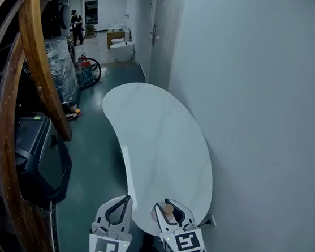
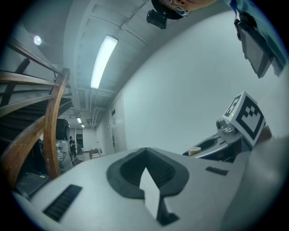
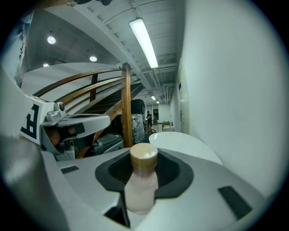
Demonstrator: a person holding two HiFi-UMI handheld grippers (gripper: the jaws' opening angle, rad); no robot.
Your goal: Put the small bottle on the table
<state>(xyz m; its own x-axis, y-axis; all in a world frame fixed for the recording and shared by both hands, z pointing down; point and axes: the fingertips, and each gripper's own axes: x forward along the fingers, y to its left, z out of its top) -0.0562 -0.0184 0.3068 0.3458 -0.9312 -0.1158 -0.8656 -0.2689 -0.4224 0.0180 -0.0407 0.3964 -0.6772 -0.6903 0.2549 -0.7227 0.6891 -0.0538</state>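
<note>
Your right gripper (image 1: 172, 213) clamps the small bottle (image 3: 142, 178) upright by its body at the near end of the table (image 1: 156, 134), ready to stand it there, while your empty left gripper (image 1: 117, 210) sits pinched shut alongside.

White, kidney-shaped surface (image 1: 161, 146), smooth and glossy, one long side run along the pale wall (image 1: 262, 107) on the right, the other side curving out into the corridor. Beside and beyond it, dark green floor (image 1: 93, 166), shiny. Standing on that floor: a black case (image 1: 32, 147) at the left, a plastic-wrapped stack (image 1: 61, 73) farther back, a red-framed wheeled thing (image 1: 89, 68) just past it, cardboard boxes (image 1: 116, 36) far down the corridor.
</note>
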